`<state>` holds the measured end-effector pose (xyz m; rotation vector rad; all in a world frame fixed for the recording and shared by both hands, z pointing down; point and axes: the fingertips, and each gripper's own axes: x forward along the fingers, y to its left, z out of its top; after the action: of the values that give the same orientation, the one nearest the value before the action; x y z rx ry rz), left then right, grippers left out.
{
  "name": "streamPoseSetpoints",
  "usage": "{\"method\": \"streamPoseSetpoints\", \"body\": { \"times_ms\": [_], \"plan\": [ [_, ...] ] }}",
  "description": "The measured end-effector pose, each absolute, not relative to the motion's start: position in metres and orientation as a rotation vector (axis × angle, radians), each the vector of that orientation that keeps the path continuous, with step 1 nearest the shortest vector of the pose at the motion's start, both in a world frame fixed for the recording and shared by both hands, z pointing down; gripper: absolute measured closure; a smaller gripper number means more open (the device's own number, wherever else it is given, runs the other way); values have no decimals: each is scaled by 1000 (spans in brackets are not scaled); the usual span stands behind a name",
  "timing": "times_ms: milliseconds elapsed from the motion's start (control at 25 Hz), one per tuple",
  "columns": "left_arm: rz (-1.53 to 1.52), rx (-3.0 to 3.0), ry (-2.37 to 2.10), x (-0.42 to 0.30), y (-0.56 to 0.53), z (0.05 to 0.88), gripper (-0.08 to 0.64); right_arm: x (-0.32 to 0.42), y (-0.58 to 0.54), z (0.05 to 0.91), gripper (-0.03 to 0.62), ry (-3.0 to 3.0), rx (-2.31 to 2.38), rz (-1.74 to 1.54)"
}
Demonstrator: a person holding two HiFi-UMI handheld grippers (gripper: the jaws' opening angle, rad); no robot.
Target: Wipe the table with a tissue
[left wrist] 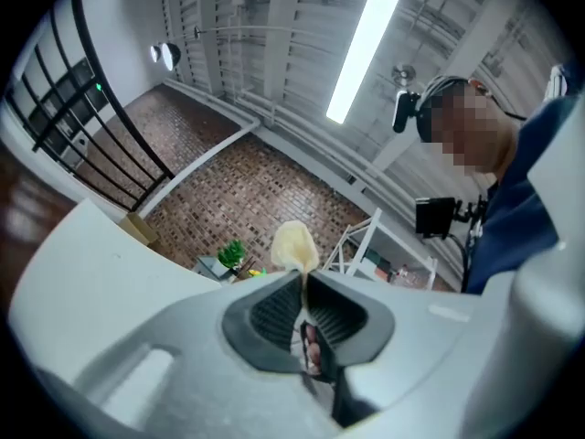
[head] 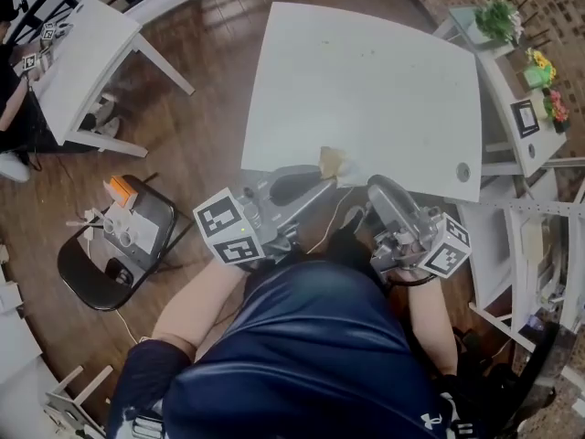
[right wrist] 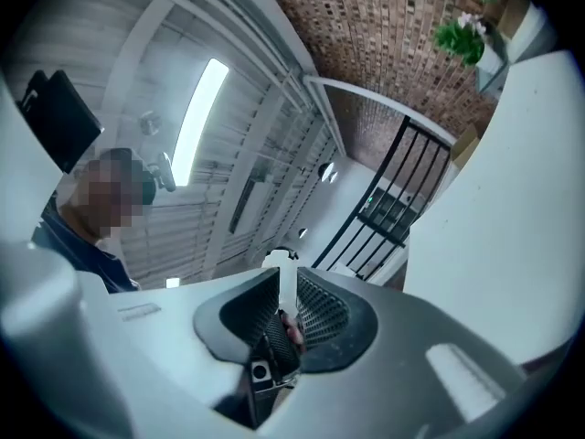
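In the head view the white table (head: 366,80) lies ahead, and both grippers hover at its near edge. A small cream tissue (head: 331,160) sticks up from the tip of my left gripper (head: 326,174). In the left gripper view the jaws of the left gripper (left wrist: 303,277) are shut on the tissue (left wrist: 294,243), whose crumpled end rises above the pads. My right gripper (head: 373,187) floats just to the right of the tissue. In the right gripper view the right gripper (right wrist: 286,286) shows a narrow gap between its pads, and nothing is pinched there.
A black chair (head: 119,245) with small items on its seat stands at the left. A second white table (head: 87,62) is at the far left, with a person (head: 14,108) beside it. A shelf unit with potted plants (head: 512,53) flanks the table's right side.
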<state>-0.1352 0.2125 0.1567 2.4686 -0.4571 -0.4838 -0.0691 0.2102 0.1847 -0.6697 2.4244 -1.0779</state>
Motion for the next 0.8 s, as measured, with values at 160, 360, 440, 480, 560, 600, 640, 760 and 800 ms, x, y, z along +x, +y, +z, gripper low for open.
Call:
{"method": "streamPoseSetpoints", "body": {
  "times_ms": [160, 360, 440, 480, 560, 600, 640, 760, 800],
  "plan": [
    [-463, 2488, -532, -137, 222, 156, 537, -48, 213, 182, 538, 2427, -884, -982],
    [-409, 2513, -570, -114, 245, 159, 537, -15, 228, 189, 549, 2452, -1038, -936],
    [-391, 2512, -583, -101, 258, 161, 537, 0, 236, 193, 549, 2467, -1082, -924],
    [-384, 2509, -588, -93, 265, 162, 537, 9, 241, 195, 549, 2470, -1095, -918],
    [-367, 2502, -591, -77, 279, 163, 537, 24, 252, 196, 549, 2474, -1102, -904],
    [-357, 2502, -591, -70, 286, 164, 537, 32, 257, 197, 549, 2476, -1104, -895],
    [-345, 2503, -589, -63, 293, 164, 537, 38, 262, 197, 549, 2477, -1105, -886],
    [-308, 2512, -580, -46, 309, 165, 537, 55, 276, 195, 549, 2475, -1097, -869],
    [-298, 2518, -577, -42, 313, 164, 538, 60, 281, 194, 549, 2473, -1094, -862]
  ]
}}
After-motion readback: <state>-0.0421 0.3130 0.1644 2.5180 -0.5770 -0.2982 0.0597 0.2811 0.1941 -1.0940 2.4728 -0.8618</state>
